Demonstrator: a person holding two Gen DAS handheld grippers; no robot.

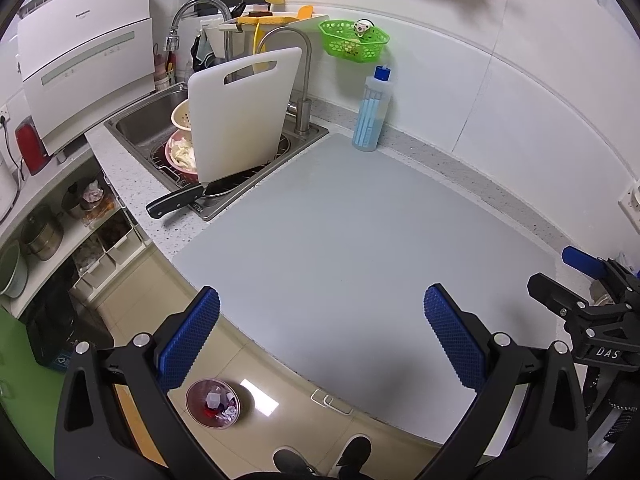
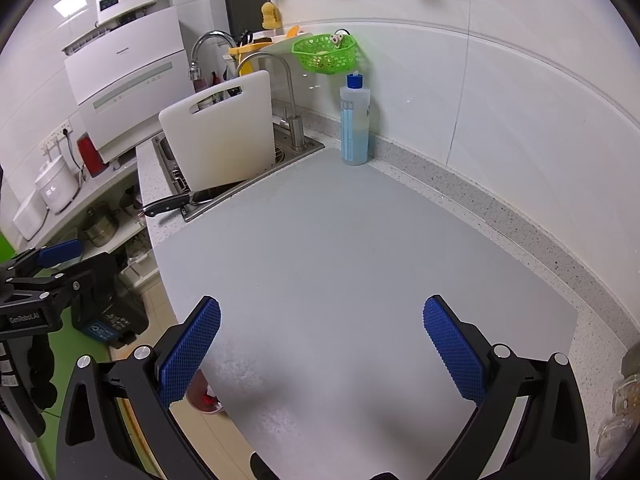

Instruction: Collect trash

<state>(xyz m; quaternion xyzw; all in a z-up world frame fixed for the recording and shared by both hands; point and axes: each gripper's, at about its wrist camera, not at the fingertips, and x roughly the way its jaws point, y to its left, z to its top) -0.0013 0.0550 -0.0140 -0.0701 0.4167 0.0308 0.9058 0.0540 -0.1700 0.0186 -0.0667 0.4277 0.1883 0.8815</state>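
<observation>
Floor bin (image 1: 213, 403) holding crumpled scraps, sink (image 1: 132, 122) holding colander, both tongs (image 1: 320, 336) (image 2: 322, 338) spread, empty

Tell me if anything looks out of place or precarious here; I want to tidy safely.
The black-handled knife lies across the sink rim, handle jutting over the counter edge. The white cutting board stands tilted inside the sink. Otherwise nothing stands out; the grey mat is bare.

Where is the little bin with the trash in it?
The bin sits on the floor below the counter's front edge, low left in the left wrist view, just beside the left gripper's left finger.
</observation>
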